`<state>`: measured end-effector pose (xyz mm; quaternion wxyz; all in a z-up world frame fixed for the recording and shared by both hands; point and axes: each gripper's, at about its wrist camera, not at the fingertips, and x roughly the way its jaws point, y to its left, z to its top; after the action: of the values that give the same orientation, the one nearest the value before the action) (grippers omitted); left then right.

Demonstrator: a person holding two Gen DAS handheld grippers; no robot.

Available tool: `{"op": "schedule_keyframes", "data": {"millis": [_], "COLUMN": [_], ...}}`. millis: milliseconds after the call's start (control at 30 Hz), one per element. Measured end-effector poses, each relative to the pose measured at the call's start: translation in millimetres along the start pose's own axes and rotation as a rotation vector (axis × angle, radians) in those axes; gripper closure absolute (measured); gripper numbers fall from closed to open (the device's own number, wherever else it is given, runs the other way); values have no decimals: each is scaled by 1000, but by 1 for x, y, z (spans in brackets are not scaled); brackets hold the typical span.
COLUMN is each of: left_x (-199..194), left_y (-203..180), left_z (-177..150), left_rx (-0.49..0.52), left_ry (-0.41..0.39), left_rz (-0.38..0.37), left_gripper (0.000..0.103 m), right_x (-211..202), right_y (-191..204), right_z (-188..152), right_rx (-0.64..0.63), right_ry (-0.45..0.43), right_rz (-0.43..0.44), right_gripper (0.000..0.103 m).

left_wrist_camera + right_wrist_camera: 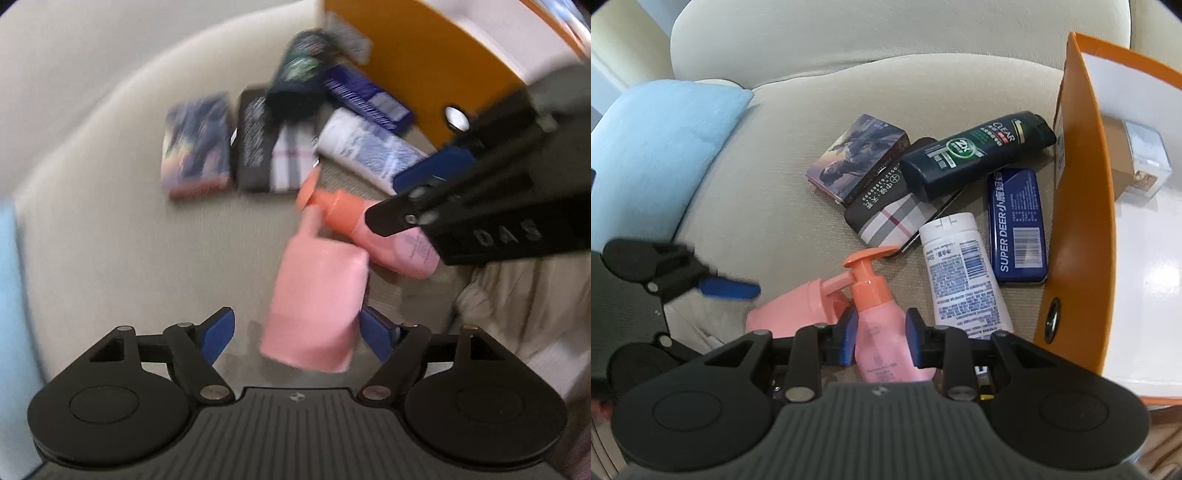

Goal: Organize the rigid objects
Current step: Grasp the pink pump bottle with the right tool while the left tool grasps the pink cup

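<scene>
Where hand-held gripper point(881, 341) clamps, pump bottle point(877, 325) base hidden.

Soft daylight – left view motion-blurred, right sharp, edges bowed

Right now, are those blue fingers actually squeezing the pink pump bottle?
Touching. The right wrist view shows the right gripper with both blue pads pressed against the sides of the pink pump bottle, no gap either side.

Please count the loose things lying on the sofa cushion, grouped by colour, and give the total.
Pink: 2, the pump bottle and the pink container
Dark blue or navy: 2, the shampoo bottle and the blue tin
White: 1, the tube
Black with plaid: 1, the flat pouch
Picture-printed: 1, the box
Total: 7
</scene>
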<state>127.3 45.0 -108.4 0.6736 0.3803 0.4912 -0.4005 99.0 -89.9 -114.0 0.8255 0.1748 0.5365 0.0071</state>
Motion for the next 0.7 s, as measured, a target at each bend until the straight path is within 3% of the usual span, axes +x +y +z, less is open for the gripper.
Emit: {"op": "schedule_keyframes", "data": {"millis": [133, 200, 233, 267, 333, 433, 567, 700], "left_x": [-1, 3, 4, 6, 7, 7, 9, 9], "left_y": [-26, -26, -24, -21, -16, 7, 45, 63], "left_z": [-1, 0, 0, 1, 3, 0, -21, -38], "left_rx": [209, 218, 201, 169, 105, -91, -430, -633], "left_ry": [-55, -53, -48, -39, -28, -8, 4, -14], "left_rz": [84, 72, 50, 11, -30, -63, -153, -206], "left_gripper": [12, 16, 25, 36, 41, 41, 41, 41], "right_x": [-5, -6, -6, -4, -2, 1, 8, 19], "right_y": [2, 1, 0, 1, 1, 5, 9, 12], "right_z": [-3, -5, -6, -7, -8, -10, -7, -5], "right_rx": [-44, -64, -71, -75, -95, -133, -150, -177], "right_ry": [-4, 3, 12, 19, 34, 41, 41, 64], "right_rz": [-25, -20, -14, -10, -3, -6, -11, -25], "right_gripper": [68, 67, 67, 66, 63, 58, 57, 55]}}
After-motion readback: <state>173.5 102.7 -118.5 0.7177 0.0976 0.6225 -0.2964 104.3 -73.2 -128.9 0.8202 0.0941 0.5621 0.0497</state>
